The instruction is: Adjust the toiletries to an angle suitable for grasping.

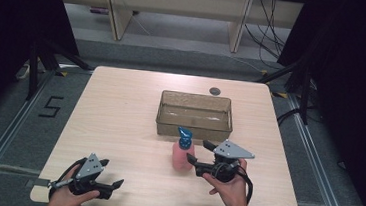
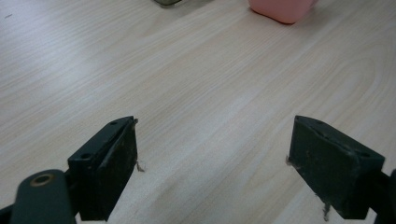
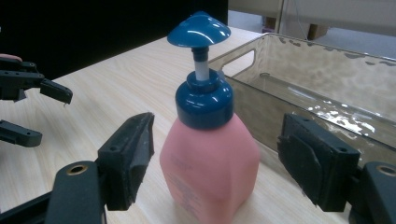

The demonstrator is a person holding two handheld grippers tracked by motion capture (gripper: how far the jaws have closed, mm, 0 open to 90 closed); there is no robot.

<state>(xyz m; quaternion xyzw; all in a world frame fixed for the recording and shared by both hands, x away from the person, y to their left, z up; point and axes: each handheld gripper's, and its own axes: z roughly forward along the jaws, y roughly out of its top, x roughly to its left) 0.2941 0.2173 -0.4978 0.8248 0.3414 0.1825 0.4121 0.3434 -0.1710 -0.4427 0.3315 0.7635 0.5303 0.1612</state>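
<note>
Between right tongs, pink bottle, untouched

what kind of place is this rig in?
Likely a lab recording cell, not a home: a bare wooden table between dark curtains, a taped "5" on the grey floor, loose cables behind, and staged props, a pink pump bottle and a clear bin.

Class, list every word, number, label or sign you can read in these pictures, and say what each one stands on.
"5": black tape mark on the grey floor, left of the table.
Pink pump bottle: faint print on its front, too blurred to read.
Clear tub: no text visible.
Nothing else is readable.
</note>
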